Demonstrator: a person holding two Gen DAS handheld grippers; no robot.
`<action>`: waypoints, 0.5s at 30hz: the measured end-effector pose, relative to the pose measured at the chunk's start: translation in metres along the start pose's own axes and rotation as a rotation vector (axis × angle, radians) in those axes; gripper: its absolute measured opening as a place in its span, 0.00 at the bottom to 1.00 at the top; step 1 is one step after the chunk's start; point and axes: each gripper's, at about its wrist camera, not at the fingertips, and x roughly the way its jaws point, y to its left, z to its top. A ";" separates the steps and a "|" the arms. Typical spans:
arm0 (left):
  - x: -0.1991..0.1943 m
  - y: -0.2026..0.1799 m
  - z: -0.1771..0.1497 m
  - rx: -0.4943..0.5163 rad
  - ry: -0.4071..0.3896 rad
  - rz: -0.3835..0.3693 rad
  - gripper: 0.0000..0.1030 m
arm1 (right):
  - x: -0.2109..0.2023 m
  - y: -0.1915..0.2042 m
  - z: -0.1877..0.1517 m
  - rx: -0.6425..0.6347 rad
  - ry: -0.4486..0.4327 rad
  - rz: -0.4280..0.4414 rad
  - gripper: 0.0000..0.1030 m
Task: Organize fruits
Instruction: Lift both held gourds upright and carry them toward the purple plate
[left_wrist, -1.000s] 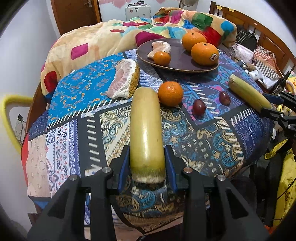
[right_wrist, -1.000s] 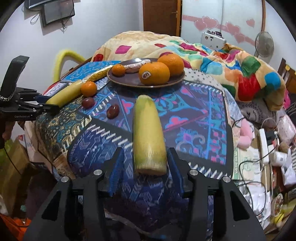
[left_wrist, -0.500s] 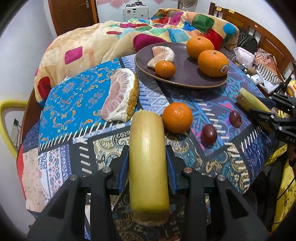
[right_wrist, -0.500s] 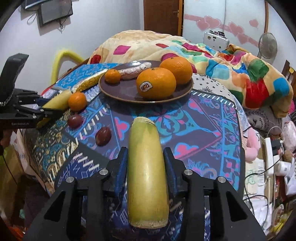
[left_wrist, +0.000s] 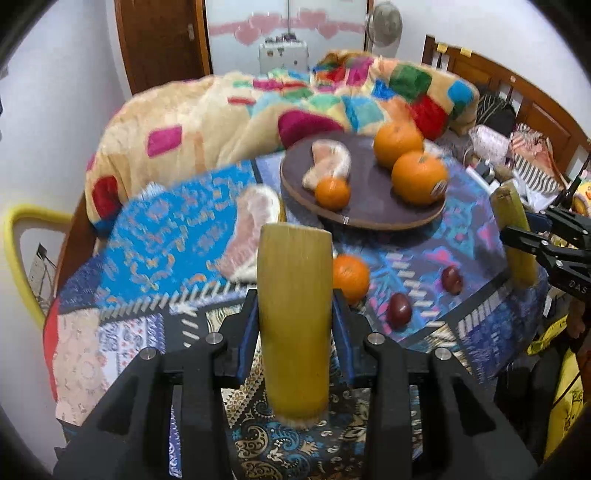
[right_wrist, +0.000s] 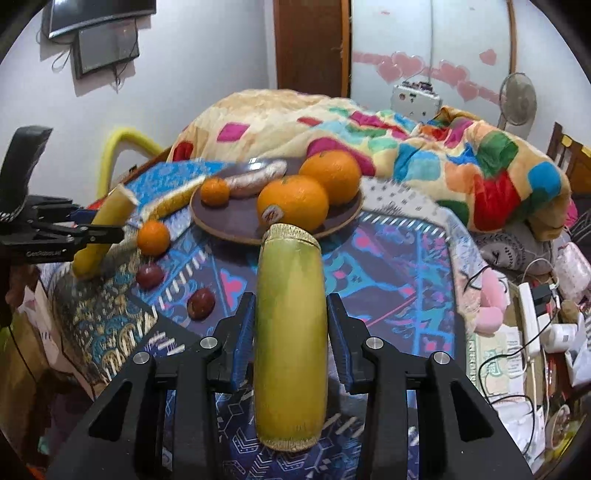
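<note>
My left gripper (left_wrist: 294, 306) is shut on a yellow-green cut stalk piece (left_wrist: 293, 325), held above the patterned tablecloth (left_wrist: 166, 236). My right gripper (right_wrist: 291, 306) is shut on a second stalk piece (right_wrist: 290, 332), whose far end points at the dark plate (right_wrist: 221, 232). The plate (left_wrist: 369, 221) holds two oranges (left_wrist: 419, 177), a small mandarin (left_wrist: 332, 192) and a peeled pomelo segment (left_wrist: 328, 162). On the cloth lie a pomelo wedge (left_wrist: 255, 221), a mandarin (left_wrist: 349, 277) and two dark red fruits (left_wrist: 399, 310). Each gripper shows in the other's view: the right gripper (left_wrist: 535, 243), the left gripper (right_wrist: 88, 232).
A bed with a colourful blanket (right_wrist: 406, 155) rises right behind the table. A yellow chair frame (left_wrist: 14, 258) stands at the left. Cables, a power strip (right_wrist: 532, 325) and clutter lie beyond the table's right edge. A fan (right_wrist: 517, 99) stands at the back.
The right jaws have closed onto their stalk piece. Both grippers have lifted their stalks off the cloth and moved nearer the plate, and both views have tilted up.
</note>
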 end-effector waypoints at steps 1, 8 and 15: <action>-0.006 -0.001 0.002 -0.001 -0.019 -0.003 0.36 | -0.005 -0.003 0.002 0.014 -0.017 -0.001 0.34; -0.028 -0.015 0.021 0.003 -0.097 -0.041 0.36 | -0.032 -0.013 0.016 0.075 -0.125 -0.003 0.34; -0.023 -0.036 0.045 0.023 -0.133 -0.071 0.36 | -0.041 -0.019 0.028 0.081 -0.181 -0.013 0.34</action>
